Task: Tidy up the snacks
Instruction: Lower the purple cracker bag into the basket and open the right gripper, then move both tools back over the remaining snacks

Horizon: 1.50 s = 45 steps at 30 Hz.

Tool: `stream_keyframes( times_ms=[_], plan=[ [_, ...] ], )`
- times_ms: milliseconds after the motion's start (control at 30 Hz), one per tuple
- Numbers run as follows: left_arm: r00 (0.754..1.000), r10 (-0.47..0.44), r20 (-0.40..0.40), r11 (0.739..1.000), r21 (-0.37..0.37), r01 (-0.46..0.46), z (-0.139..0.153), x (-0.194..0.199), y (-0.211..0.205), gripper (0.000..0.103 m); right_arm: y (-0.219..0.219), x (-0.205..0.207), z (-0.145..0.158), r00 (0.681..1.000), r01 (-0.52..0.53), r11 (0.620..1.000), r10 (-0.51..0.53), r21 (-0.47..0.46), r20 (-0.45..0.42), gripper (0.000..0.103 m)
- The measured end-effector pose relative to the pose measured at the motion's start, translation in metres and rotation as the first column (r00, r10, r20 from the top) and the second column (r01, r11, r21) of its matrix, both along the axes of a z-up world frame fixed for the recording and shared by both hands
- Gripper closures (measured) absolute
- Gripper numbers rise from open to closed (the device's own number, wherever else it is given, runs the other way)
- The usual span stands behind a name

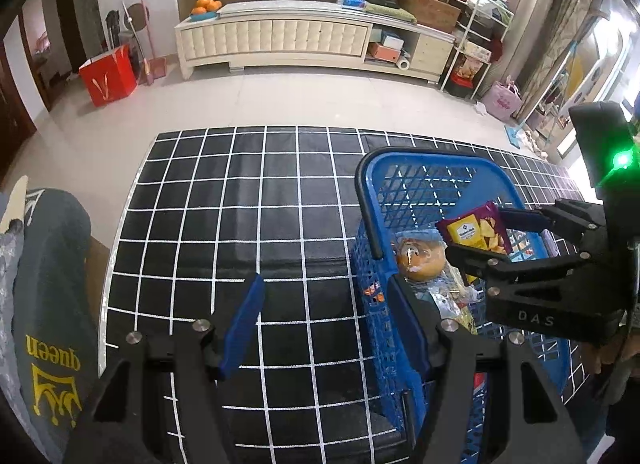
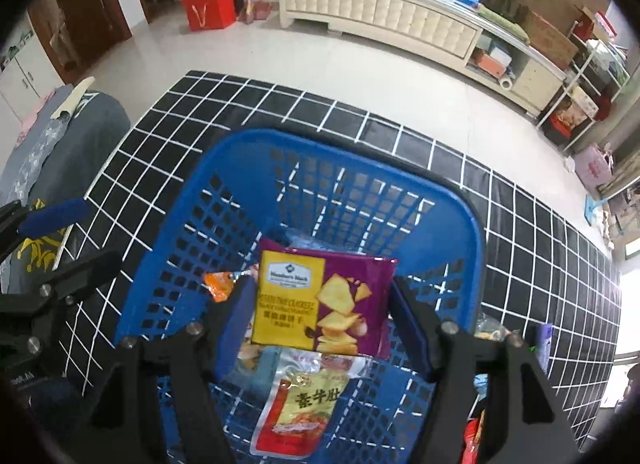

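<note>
Right gripper hangs over the blue basket, the yellow-and-purple cracker packet between its blue pads; whether the spread jaws still pinch it, I cannot tell. Below lie a red-and-yellow pouch and an orange wrapper (all inside the basket). Left gripper stands spread and empty, straddling the basket's near wall above the black grid mat.

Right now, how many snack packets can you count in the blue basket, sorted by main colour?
Purple and yellow: 1, the cracker packet between the right gripper fingers
Red and yellow: 1, the pouch
Orange: 1, the small sachet
Total: 3 clearly visible in the blue basket; others are hidden.
</note>
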<state>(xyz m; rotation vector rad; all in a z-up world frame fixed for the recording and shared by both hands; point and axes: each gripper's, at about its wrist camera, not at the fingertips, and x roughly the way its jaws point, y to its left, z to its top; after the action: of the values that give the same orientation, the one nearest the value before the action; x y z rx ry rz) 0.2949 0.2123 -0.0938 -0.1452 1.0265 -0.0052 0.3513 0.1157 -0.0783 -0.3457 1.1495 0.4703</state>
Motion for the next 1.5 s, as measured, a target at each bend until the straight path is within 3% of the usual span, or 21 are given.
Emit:
stream_keyframes(
  times_ms=[200, 533, 600, 633, 767, 867, 1000, 1100, 1500],
  plan=[
    [1.0, -0.004, 0.014, 1.0, 0.005, 0.004, 0.006, -0.005, -0.002, 0.041, -0.006, -0.007, 0.013, 0.999, 0.002, 1.0, -0.003, 0.018, 0.045, 0.013],
    [0.998, -0.02, 0.052, 1.0, -0.004, 0.02, 0.027, -0.025, -0.018, 0.041, -0.038, -0.03, 0.048, 0.997, 0.026, 0.997, -0.031, 0.066, 0.074, 0.013],
    [0.998, -0.027, 0.056, 1.0, -0.008, 0.028, 0.032, -0.03, -0.025, 0.035, -0.051, -0.037, 0.057, 0.996, 0.038, 0.996, -0.045, 0.08, 0.08, 0.013],
    [0.998, -0.032, 0.057, 0.999, -0.002, 0.032, 0.034, -0.032, -0.028, 0.023, -0.056, -0.04, 0.061, 0.995, 0.044, 0.995, -0.051, 0.085, 0.082, 0.012],
    [0.997, -0.066, 0.05, 0.998, 0.006, 0.066, 0.044, -0.043, -0.051, 0.022, -0.09, -0.056, 0.078, 0.993, 0.072, 0.992, -0.081, 0.105, 0.081, 0.012],
    [0.994, -0.085, 0.072, 0.995, 0.049, 0.082, 0.056, -0.053, -0.071, 0.016, -0.114, -0.069, 0.088, 0.99, 0.089, 0.989, -0.101, 0.116, 0.096, 0.006],
    [0.987, -0.138, 0.083, 0.99, 0.049, 0.135, 0.067, -0.065, -0.099, 0.011, -0.144, -0.087, 0.094, 0.986, 0.116, 0.987, -0.128, 0.11, 0.108, 0.0],
    [0.981, -0.166, 0.099, 0.984, 0.073, 0.16, 0.075, -0.074, -0.127, 0.0, -0.167, -0.097, 0.096, 0.982, 0.143, 0.983, -0.155, 0.111, 0.11, 0.0],
    [0.951, -0.297, 0.09, 0.952, 0.098, 0.289, 0.074, -0.082, -0.224, 0.0, -0.255, -0.116, 0.098, 0.958, 0.25, 0.959, -0.265, 0.13, 0.109, 0.0]
  ],
)
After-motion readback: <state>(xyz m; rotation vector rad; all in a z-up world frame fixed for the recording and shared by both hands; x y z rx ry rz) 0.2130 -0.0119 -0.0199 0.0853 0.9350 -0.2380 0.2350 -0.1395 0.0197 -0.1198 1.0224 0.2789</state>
